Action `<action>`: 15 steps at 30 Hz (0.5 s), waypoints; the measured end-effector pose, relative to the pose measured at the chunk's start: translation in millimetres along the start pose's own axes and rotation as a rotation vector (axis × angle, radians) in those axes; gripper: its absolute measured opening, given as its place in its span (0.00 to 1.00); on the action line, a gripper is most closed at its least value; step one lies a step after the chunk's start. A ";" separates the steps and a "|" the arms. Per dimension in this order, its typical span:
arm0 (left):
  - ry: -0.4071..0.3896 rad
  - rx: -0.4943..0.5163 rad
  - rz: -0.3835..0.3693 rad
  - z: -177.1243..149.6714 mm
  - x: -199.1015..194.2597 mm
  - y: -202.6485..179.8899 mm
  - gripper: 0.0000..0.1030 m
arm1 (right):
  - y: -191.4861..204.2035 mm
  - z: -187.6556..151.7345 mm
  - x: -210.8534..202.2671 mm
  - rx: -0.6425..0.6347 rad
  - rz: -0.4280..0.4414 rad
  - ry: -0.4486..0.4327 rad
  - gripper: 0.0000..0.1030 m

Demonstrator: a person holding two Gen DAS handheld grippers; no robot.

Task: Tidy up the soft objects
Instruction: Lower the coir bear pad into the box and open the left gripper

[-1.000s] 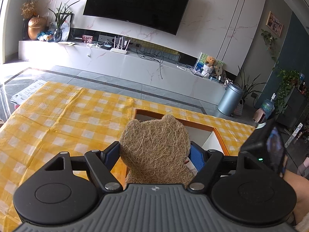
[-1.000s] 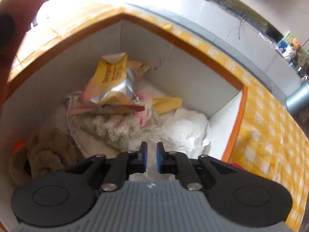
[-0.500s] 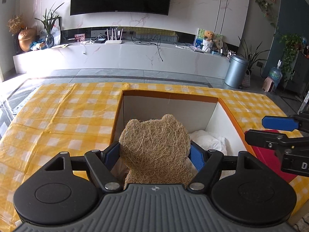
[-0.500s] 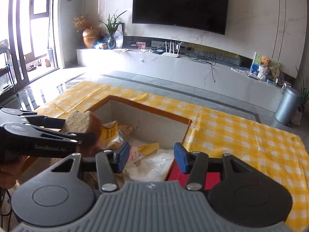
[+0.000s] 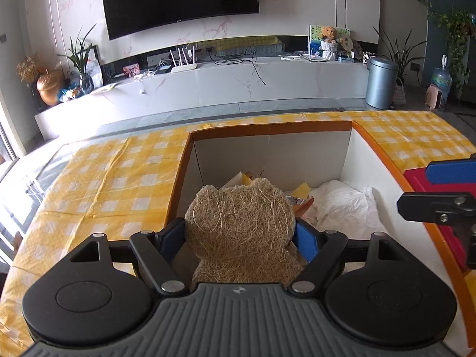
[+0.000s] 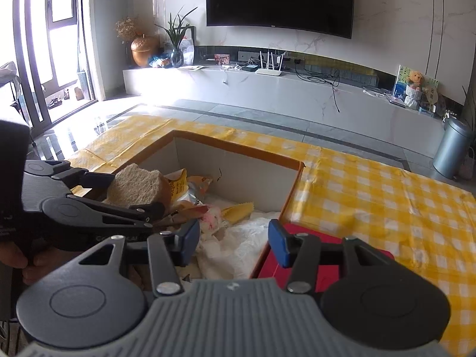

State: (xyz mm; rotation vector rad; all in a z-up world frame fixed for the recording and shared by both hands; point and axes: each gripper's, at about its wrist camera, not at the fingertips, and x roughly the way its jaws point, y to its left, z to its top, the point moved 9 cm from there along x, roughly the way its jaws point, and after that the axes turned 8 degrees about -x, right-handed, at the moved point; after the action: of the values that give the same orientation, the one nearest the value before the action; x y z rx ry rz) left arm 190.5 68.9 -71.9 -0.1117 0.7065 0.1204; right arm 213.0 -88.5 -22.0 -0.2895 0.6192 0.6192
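Note:
A tan, bear-shaped fibre sponge [image 5: 241, 226] stands upright between the blue pads of my left gripper [image 5: 241, 238]. The jaws are opening, but the pads still touch the sponge on both sides. It hangs over the near left part of an open box with an orange rim [image 5: 267, 126] and white walls. The right wrist view shows the same sponge [image 6: 134, 187] in the left gripper [image 6: 136, 193], at the left over the box [image 6: 238, 148]. My right gripper [image 6: 233, 238] is open and holds nothing, above the box's near right corner. The box holds a white plastic bag [image 6: 238, 244], a yellow snack packet [image 6: 181, 187] and a yellow cloth [image 6: 238, 211].
A flat red thing [image 6: 327, 267] lies on the yellow checked tablecloth [image 6: 372, 193] just right of the box. A hand [image 6: 17, 261] holds the left gripper's handle. Beyond the table are a tiled floor, a white TV console and a grey bin [image 6: 452, 148].
The right gripper rose out of the box and opened. The left gripper carried the sponge over the box and rolled level. Little has shifted in the last half second.

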 end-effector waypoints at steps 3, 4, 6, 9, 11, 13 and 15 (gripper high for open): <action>0.015 -0.083 -0.071 7.0 -13.6 7.3 0.92 | -1.1 0.4 -0.3 0.007 0.000 -0.003 0.50; -0.002 -0.111 -0.084 10.9 -19.7 11.0 0.92 | -1.6 0.5 -0.4 0.008 -0.001 -0.004 0.50; -0.034 -0.138 -0.101 16.3 -29.1 15.9 0.92 | -1.7 0.3 0.5 0.007 -0.004 -0.004 0.50; -0.057 -0.198 -0.162 22.6 -35.3 20.5 0.86 | -1.4 -0.4 0.7 -0.012 -0.017 -0.004 0.50; -0.044 -0.219 -0.183 22.3 -31.6 22.0 0.86 | -1.9 -1.5 1.5 -0.016 -0.021 0.001 0.50; -0.033 -0.222 -0.176 20.7 -25.8 22.0 0.86 | -1.8 -2.8 3.1 -0.016 -0.020 0.008 0.50; -0.034 -0.219 -0.158 19.6 -24.0 22.7 0.86 | -1.0 -3.9 4.3 -0.021 -0.019 0.014 0.50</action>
State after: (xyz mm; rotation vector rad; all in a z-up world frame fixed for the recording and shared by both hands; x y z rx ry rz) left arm 181.6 92.3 -42.9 -0.3733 0.6469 0.0481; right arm 214.6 -89.0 -27.6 -0.3192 0.6231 0.6061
